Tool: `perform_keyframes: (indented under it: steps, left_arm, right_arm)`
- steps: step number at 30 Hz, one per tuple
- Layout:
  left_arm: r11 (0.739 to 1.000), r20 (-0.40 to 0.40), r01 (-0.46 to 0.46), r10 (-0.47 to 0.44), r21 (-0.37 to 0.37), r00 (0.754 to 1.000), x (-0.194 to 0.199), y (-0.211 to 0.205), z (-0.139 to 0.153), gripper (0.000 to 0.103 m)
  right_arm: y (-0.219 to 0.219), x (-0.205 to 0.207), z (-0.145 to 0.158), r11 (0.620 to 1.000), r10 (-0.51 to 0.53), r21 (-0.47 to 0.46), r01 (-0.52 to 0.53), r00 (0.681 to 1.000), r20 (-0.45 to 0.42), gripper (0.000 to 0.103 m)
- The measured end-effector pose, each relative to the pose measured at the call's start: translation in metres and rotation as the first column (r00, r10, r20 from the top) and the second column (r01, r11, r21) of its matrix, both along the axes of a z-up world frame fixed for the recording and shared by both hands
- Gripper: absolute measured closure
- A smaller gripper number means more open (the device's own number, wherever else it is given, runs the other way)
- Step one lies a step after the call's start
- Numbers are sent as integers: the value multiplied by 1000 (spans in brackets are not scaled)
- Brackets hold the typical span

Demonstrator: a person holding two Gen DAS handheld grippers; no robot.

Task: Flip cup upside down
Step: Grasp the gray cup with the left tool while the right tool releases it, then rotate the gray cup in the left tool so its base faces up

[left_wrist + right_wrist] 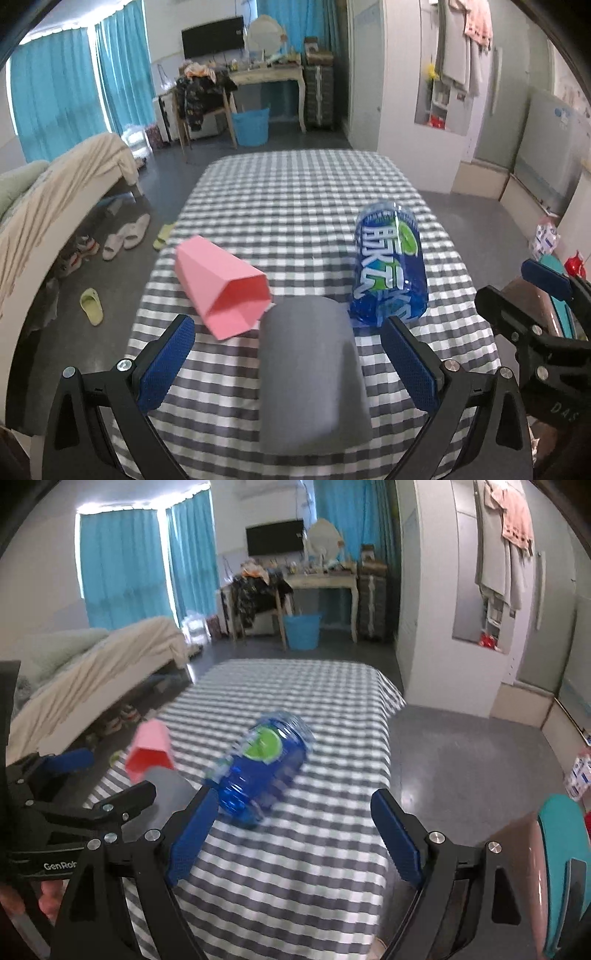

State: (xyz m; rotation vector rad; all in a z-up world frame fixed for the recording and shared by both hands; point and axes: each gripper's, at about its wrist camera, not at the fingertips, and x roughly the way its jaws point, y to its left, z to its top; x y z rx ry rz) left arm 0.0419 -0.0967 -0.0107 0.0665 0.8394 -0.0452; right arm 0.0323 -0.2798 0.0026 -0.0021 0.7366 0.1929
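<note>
Lying on its side on the checked cloth (295,192): pink cup (221,291), mouth toward the left gripper (288,358), touching a grey cup (310,373). Bottle (388,266) just beside. Both grippers wide open, empty; right gripper (295,834) faces the bottle. Risk: fingers nudge the grey cup or bottle, rolling the pink one off the edge.

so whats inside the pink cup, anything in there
The pink cup lies on its side on the checked tablecloth, mouth toward the left gripper. The visible inside looks empty; the deepest part near its base is hidden.
</note>
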Motion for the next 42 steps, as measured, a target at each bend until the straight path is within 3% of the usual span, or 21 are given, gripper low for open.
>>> perform_keyframes:
  steps: [9,16,22,31,38,42]
  left_arm:
    - [1000,-53,1,0,18,999,15,3,-10,2]
    - [995,-134,81,-88,-59,987,23,0,-25,30]
    - [995,-137,86,-92,-50,986,20,-3,-21,30]
    - [996,-19,82,-83,-45,996,5,-3,12,31]
    - [996,21,78,-78,-33,997,-10,-4,15,31]
    - [992,32,125,-124,-6,992,-35,-7,15,31]
  right_arm:
    - [3,6,-8,1000,-1,-28,1,1000,-7,18]
    - [11,8,-13,999,-3,-43,2,1000,-17,18]
    - [6,8,-13,999,-18,-42,18,1000,-16,18]
    - [-8,3,-6,999,-50,-11,50,999,9,18]
    - [-12,0,-3,998,-58,-1,58,998,17,18]
    - [-16,-2,-1,998,-64,5,64,998,24,18]
